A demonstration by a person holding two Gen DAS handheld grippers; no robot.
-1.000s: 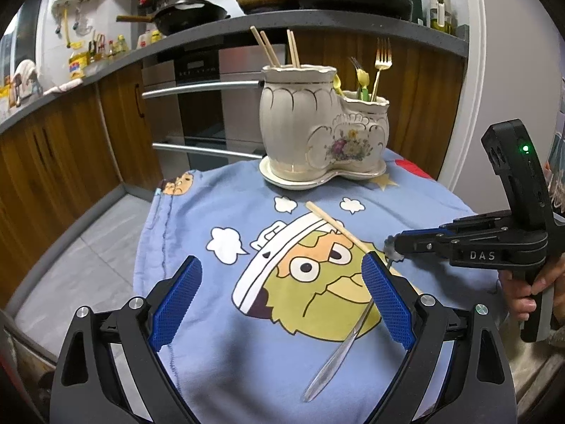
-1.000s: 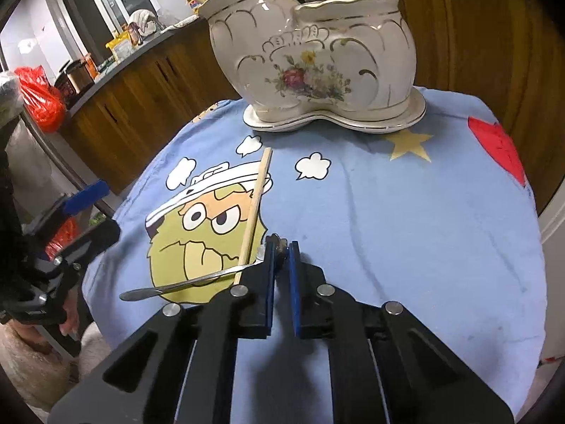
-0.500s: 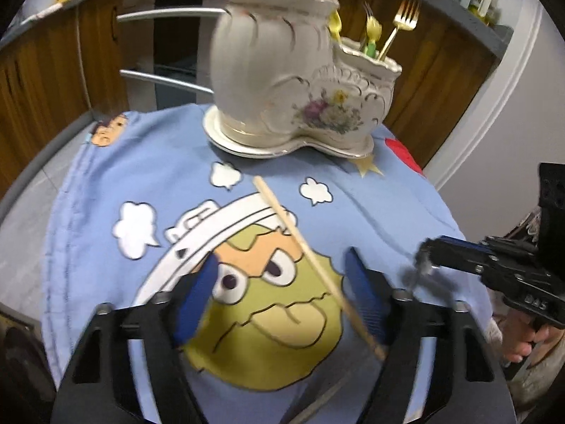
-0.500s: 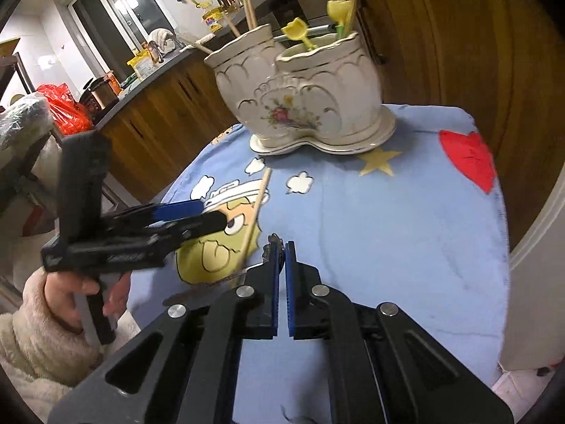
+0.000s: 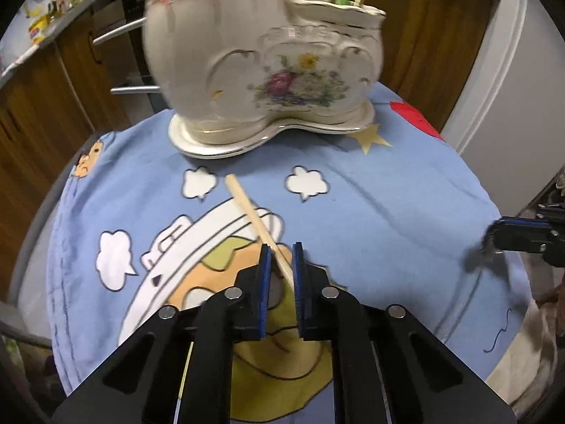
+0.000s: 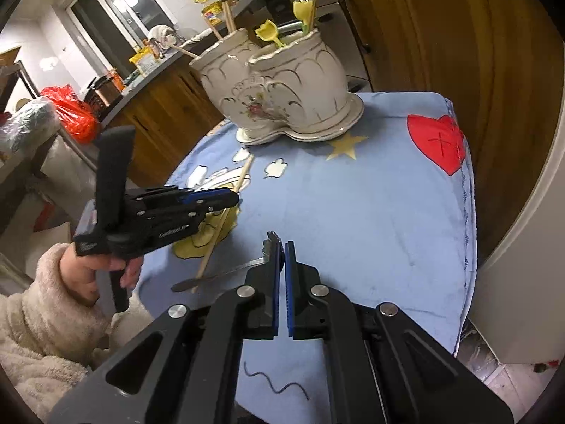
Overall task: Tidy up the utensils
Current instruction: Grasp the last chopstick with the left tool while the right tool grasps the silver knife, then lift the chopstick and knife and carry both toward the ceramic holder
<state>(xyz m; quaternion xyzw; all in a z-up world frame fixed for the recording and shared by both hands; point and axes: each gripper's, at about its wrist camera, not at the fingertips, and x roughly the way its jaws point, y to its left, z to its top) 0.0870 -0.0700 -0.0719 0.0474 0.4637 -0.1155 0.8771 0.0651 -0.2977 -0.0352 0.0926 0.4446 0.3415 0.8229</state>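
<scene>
A wooden chopstick (image 5: 247, 208) lies on the blue cartoon cloth (image 5: 388, 219). My left gripper (image 5: 281, 258) is shut on the chopstick near its middle, low over the cloth; it also shows in the right wrist view (image 6: 231, 198). My right gripper (image 6: 281, 247) is shut on the end of a metal knife (image 6: 212, 277) and holds it just above the cloth, its blade pointing left. The white two-part ceramic utensil holder (image 5: 261, 56) stands at the back with chopsticks, yellow spoons and forks in it.
The holder sits on a white saucer (image 5: 219, 146). The round table's edges drop off on all sides. Wooden cabinets (image 6: 441, 35) stand close behind. A kitchen counter (image 6: 148, 77) runs to the left.
My left gripper moved forward and down and closed around the chopstick. My right gripper pulled back to the right with the knife, lifting it off the cloth.
</scene>
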